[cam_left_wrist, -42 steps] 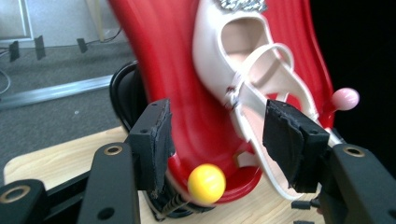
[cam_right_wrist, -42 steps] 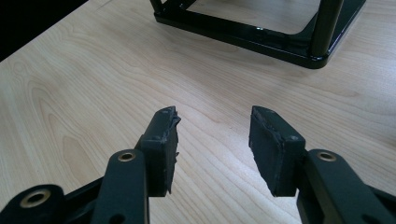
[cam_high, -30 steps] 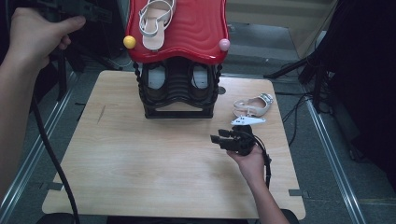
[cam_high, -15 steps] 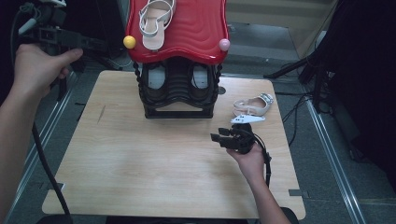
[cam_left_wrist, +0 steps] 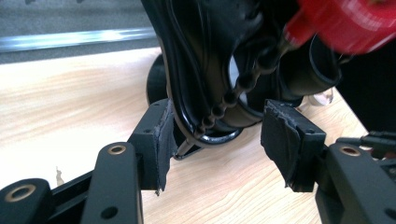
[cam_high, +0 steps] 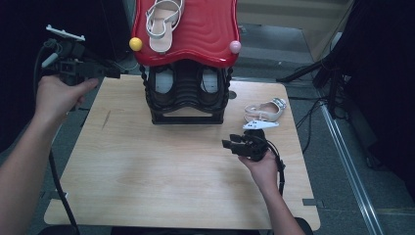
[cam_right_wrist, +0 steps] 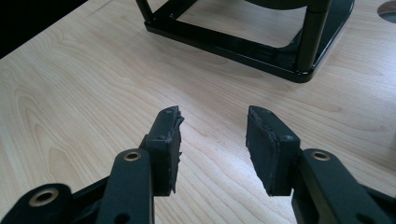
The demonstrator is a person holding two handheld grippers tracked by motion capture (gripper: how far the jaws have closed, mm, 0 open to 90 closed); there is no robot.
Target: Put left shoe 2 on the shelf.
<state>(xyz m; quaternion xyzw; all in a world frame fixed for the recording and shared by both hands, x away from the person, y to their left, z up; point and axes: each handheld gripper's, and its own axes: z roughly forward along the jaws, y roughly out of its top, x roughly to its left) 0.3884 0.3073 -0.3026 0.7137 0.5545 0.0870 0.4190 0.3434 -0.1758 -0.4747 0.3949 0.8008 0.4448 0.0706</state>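
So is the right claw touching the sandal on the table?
Apart. The high view shows the right claw pointing left over bare wood, with table visible between it and the sandal.

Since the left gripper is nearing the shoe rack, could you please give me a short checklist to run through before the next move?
1. Left gripper open with nothing between the pads: ok.
2. Left gripper aimed at the black frame of the shoe rack: ok in the left gripper view, though whether it touches the frame: cannot tell.
3. Right gripper open and empty above the bare table: ok.
4. Sandal on the table lies apart from both grippers, beside the rack: ok.
5. Sandal on the red top rests flat: ok.
6. Shoes on the lower shelf seated firmly: cannot tell.
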